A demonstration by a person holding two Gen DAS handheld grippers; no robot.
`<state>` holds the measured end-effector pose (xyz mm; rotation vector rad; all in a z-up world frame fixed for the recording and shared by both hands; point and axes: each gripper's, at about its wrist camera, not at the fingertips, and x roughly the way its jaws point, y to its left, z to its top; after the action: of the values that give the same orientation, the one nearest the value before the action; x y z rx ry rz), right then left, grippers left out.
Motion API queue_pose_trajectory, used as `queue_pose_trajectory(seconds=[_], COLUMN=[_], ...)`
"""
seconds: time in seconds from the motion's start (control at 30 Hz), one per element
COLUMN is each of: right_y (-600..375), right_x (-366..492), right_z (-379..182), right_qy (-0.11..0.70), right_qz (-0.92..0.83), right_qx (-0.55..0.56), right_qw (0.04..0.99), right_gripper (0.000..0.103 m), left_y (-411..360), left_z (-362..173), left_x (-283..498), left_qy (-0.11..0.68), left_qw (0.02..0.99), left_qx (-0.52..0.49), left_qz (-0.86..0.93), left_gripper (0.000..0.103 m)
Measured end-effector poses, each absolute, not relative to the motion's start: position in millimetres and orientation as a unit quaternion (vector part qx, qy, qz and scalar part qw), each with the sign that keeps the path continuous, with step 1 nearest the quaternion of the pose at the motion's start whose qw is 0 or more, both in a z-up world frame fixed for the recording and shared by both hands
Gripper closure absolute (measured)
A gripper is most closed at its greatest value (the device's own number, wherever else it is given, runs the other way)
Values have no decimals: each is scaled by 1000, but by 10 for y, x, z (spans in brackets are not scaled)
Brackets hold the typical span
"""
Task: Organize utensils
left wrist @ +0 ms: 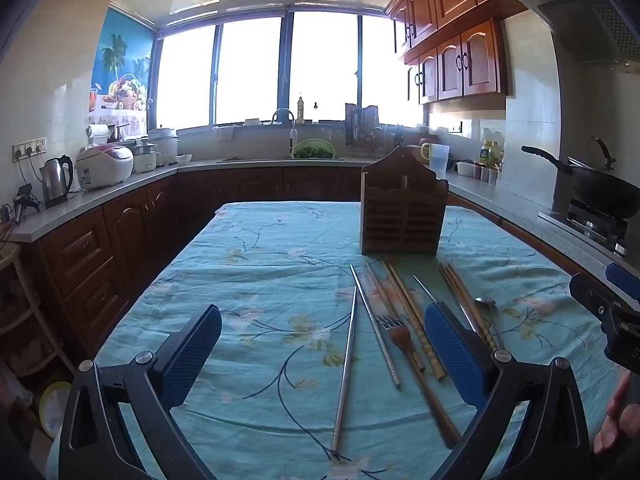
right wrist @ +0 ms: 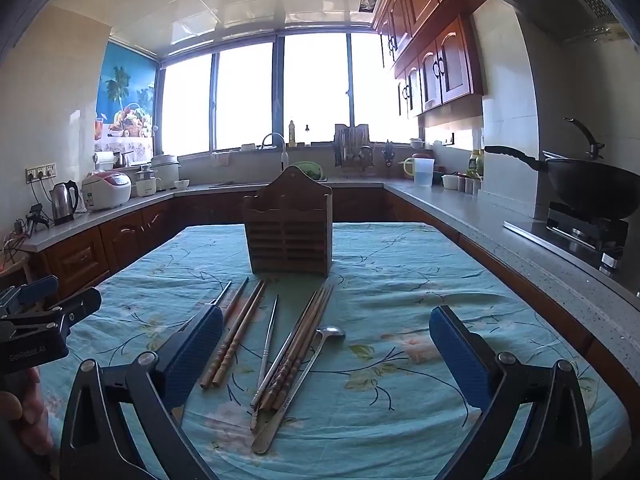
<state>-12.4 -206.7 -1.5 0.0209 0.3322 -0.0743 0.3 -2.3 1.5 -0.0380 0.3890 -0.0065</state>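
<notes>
A slatted wooden utensil holder (left wrist: 404,208) (right wrist: 290,228) stands upright on the teal floral tablecloth (left wrist: 260,264). In front of it lie loose utensils. The left wrist view shows two metal chopsticks (left wrist: 345,368), a wooden-handled fork (left wrist: 400,338), wooden chopsticks (left wrist: 414,320) and a metal spoon (left wrist: 485,301). My left gripper (left wrist: 324,356) hovers open above the metal chopsticks and the fork. My right gripper (right wrist: 326,354) is open over a bundle of wooden chopsticks (right wrist: 300,348), a metal chopstick (right wrist: 269,340) and the spoon (right wrist: 331,332). Neither gripper touches anything.
Kitchen counters run around the table on three sides. A black wok (right wrist: 592,188) sits on the stove at the right, and a kettle (left wrist: 56,180) and a rice cooker (left wrist: 104,166) stand at the left. Each gripper shows at the other view's edge, with a hand (right wrist: 20,404) behind.
</notes>
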Motion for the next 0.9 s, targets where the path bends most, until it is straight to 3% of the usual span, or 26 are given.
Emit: queue_pose_trajectory(seconds=[0.9], right_y=[-2064], right_x=[-83], right_z=[-24], right_qy=[168], right_qz=[-38], right_qx=[7], right_qw=[985], right_gripper=[0], left_y=[-20], left_z=[7], left_x=[24], left_qy=[197], left_qw=[980], left_qx=[-21], left_qz=[-3], left_gripper=[1])
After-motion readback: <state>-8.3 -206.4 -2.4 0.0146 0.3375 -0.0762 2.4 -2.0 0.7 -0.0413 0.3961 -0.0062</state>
